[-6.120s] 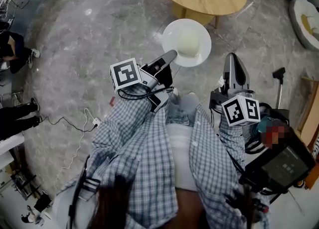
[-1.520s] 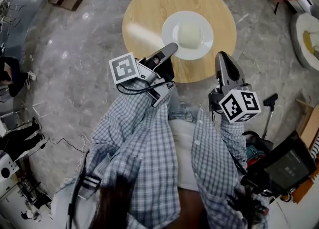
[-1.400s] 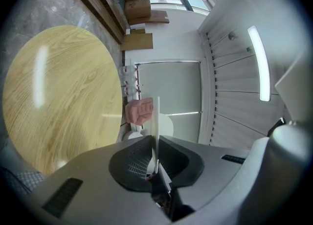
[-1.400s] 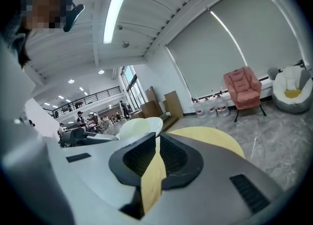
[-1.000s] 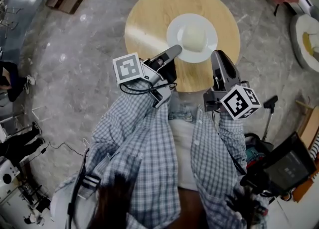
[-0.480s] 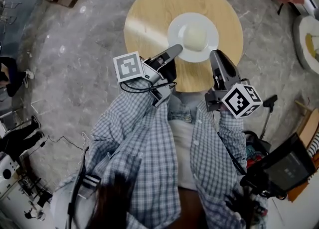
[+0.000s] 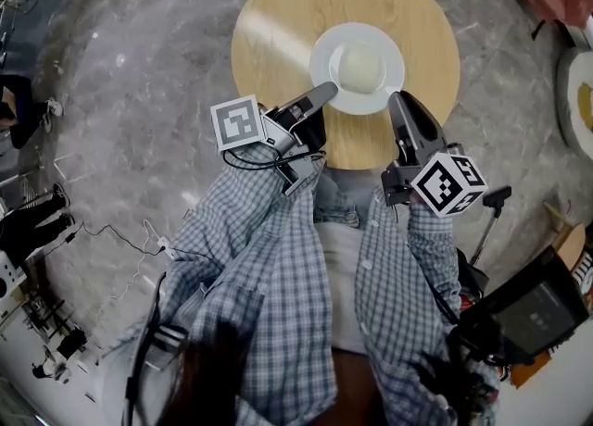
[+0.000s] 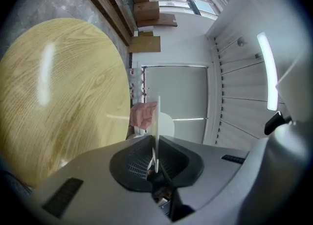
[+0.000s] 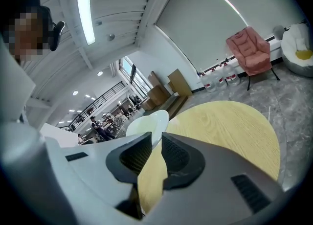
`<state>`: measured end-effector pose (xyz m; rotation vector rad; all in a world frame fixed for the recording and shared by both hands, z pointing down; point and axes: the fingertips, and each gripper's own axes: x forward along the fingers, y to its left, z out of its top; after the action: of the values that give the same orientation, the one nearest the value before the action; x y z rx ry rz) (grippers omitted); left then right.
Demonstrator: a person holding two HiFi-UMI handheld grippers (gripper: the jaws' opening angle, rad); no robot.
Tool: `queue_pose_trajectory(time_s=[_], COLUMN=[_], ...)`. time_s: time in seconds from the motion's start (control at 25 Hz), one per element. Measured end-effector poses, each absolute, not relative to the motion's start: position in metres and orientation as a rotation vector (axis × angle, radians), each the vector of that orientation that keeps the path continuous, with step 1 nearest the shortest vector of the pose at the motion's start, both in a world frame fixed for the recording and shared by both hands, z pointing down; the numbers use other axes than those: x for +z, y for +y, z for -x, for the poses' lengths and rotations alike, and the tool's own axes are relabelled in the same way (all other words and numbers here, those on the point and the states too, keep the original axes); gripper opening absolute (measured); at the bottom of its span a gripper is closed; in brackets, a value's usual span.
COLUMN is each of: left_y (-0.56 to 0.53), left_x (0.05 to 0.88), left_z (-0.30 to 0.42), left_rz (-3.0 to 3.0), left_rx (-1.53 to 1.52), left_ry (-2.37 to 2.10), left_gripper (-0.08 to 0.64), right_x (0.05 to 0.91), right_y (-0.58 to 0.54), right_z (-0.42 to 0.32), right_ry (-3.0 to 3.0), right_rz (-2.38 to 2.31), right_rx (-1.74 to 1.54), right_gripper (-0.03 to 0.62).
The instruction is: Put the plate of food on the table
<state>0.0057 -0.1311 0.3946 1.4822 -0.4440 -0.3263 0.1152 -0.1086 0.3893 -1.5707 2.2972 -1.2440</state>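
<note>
A white plate (image 7: 382,47) with a pale round mound of food (image 7: 359,64) is over the middle of a round wooden table (image 7: 278,17). My left gripper (image 7: 321,93) is shut on the plate's near-left rim. In the left gripper view the plate (image 8: 157,121) shows edge-on between the jaws, with the table (image 8: 58,97) beside it. I cannot tell whether the plate touches the wood. My right gripper (image 7: 398,100) sits at the plate's near-right rim, its jaws a narrow gap apart with nothing clamped. The plate (image 9: 146,123) lies just past its tips.
Grey marble floor surrounds the table. A pink armchair (image 9: 249,48) stands beyond it, and a white cushion seat (image 7: 579,91) is at the right edge. A cable (image 7: 139,239) and a standing person (image 7: 32,220) are at the left. A black device (image 7: 528,308) is near my right side.
Six seconds ago the plate hung over the floor short of the table; it is now above the tabletop. In the last second the right gripper closed in on the plate's rim.
</note>
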Motion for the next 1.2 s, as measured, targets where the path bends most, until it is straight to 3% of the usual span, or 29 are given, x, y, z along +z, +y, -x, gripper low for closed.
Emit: queue_pose_trajectory(time_s=[1.2], left_y=[-0.127], left_x=[0.464], left_z=[-0.003], left_rz=[-1.398], left_rx=[-0.301], left_ry=[-0.533], left_gripper=[0.023], right_x=[0.460], right_y=[-0.111], right_z=[-0.113], right_ry=[2.351], right_rz=[1.559], right_rx=[-1.427], right_gripper=[0.066])
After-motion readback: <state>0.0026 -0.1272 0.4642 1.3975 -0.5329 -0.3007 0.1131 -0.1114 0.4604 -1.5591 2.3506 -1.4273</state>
